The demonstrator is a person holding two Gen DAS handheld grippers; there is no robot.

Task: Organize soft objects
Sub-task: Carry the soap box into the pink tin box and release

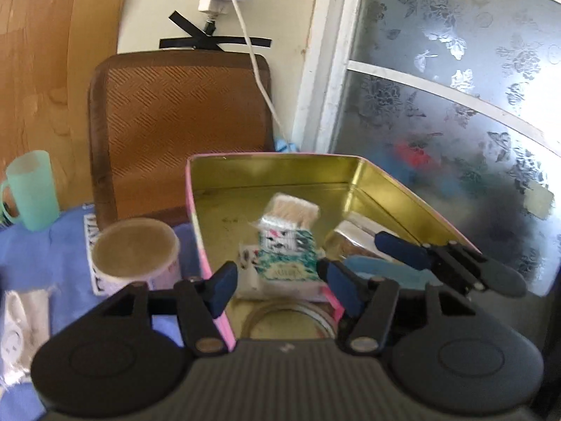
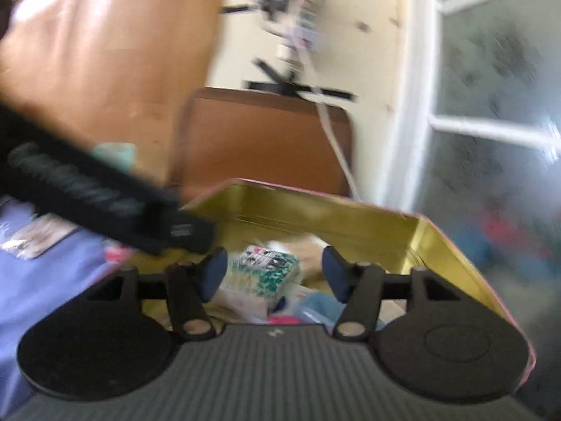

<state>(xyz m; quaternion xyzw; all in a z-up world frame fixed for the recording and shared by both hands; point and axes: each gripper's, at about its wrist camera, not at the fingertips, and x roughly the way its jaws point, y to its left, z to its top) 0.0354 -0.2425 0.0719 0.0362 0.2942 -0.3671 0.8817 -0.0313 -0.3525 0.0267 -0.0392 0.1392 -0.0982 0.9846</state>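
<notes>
An open tin (image 1: 273, 172) with a gold inside and pink outer walls stands on the blue cloth. In it lie a green-and-white packet (image 1: 285, 249) with a bundle of cotton swabs (image 1: 294, 208) behind it, a blue soft item (image 1: 378, 266) and a clear-wrapped brown item (image 1: 354, 242). My left gripper (image 1: 282, 287) hovers open over the tin's near left wall, short of the packet. In the blurred right wrist view my right gripper (image 2: 275, 273) is open above the tin (image 2: 315, 210), with the packet (image 2: 266, 270) showing between its fingers; contact is not visible.
A round container (image 1: 135, 252) with a pink label stands left of the tin, a mint mug (image 1: 31, 189) farther left. A brown chair back (image 1: 175, 122) is behind, frosted glass (image 1: 455, 105) to the right. The left gripper's body (image 2: 87, 189) crosses the right wrist view.
</notes>
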